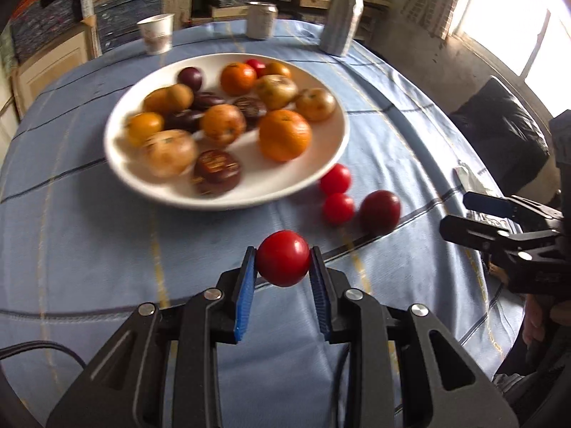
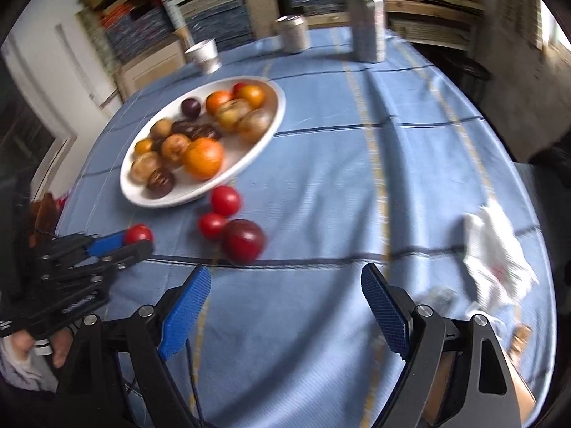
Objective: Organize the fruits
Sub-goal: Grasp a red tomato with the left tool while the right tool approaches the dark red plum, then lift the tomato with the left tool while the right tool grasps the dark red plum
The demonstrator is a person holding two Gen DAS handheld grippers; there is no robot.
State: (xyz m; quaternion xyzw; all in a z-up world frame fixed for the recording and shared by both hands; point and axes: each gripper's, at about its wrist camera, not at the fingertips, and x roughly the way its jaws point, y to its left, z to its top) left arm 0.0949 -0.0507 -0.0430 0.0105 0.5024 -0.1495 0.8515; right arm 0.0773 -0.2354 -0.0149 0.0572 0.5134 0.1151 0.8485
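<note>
My left gripper (image 1: 283, 260) is shut on a red tomato (image 1: 283, 257) and holds it above the blue tablecloth, in front of the white plate (image 1: 332, 149). The plate holds several oranges, brownish fruits and dark purple fruits. Two small red tomatoes (image 1: 335, 179) (image 1: 338, 208) and a dark red plum (image 1: 379, 210) lie on the cloth beside the plate's right rim. My right gripper (image 2: 285, 281) is open and empty, low over the cloth, just behind the plum (image 2: 243, 240). The left gripper with its tomato (image 2: 138, 233) shows at the left of the right wrist view.
A paper cup (image 1: 156, 32), a metal can (image 1: 261, 19) and a tall grey carton (image 1: 343, 14) stand at the table's far edge. A crumpled white wrapper (image 2: 496, 256) lies at the right. Shelves of stacked goods stand behind the table.
</note>
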